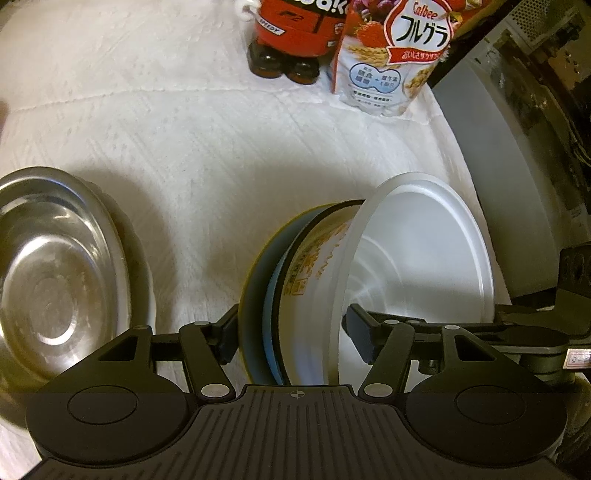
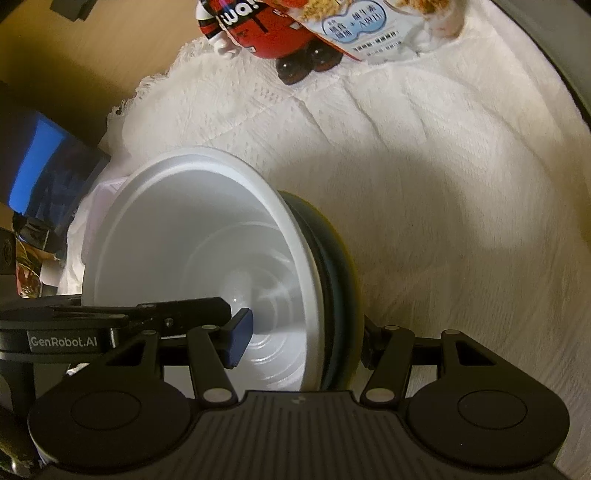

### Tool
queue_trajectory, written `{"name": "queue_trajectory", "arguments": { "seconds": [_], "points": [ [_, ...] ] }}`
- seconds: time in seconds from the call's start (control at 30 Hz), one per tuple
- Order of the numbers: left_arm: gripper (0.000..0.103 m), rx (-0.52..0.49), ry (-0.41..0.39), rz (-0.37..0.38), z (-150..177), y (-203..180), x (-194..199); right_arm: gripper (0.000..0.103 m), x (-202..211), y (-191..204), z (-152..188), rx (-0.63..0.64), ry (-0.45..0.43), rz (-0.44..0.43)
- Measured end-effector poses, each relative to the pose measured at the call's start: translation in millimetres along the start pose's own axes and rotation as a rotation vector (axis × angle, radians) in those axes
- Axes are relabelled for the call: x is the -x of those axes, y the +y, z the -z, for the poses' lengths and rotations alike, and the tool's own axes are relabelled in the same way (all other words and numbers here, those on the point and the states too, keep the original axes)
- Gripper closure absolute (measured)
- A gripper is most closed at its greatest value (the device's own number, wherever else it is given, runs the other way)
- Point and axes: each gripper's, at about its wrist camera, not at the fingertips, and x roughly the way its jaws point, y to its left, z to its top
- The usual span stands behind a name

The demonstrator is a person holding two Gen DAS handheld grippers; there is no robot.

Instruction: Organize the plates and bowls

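Observation:
A white plastic bowl with printed sides sits nested on a dark blue plate with a yellow rim; the stack is tilted above the white cloth. My left gripper is shut on the stack, one finger outside the plate, one inside the bowl. My right gripper is shut on the same white bowl and plate from the other side. A steel bowl rests on a white plate at the left.
A red toy figure and a Calbee cereal bag stand at the far edge of the white cloth. A grey appliance stands to the right. A blue screen shows at the left.

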Motion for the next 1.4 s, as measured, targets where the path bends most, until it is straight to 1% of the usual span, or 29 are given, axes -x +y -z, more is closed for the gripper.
{"name": "queue_trajectory", "arguments": {
  "seconds": [0.13,0.37,0.6,0.97,1.2,1.33,1.4],
  "points": [
    [0.04,0.003,-0.003,0.001,1,0,0,0.045,0,0,-2,0.009,0.007,-0.001],
    [0.04,0.006,-0.003,-0.002,1,0,0,0.045,-1,-1,-2,-0.021,0.021,-0.013],
    [0.04,0.021,0.009,0.007,-1,3,0,0.045,-3,0,-6,-0.063,0.032,0.005],
    [0.04,0.023,-0.004,0.007,-1,3,2,0.045,-3,2,-10,-0.062,0.036,0.006],
    [0.04,0.017,-0.02,0.021,-6,5,16,0.045,7,14,-16,-0.046,0.022,0.015],
    [0.04,0.02,-0.027,0.039,-11,7,32,0.045,17,29,-22,-0.036,0.016,0.033],
    [0.04,0.015,-0.043,0.052,-14,8,43,0.045,26,41,-25,-0.02,-0.004,0.045]
  ]
}}
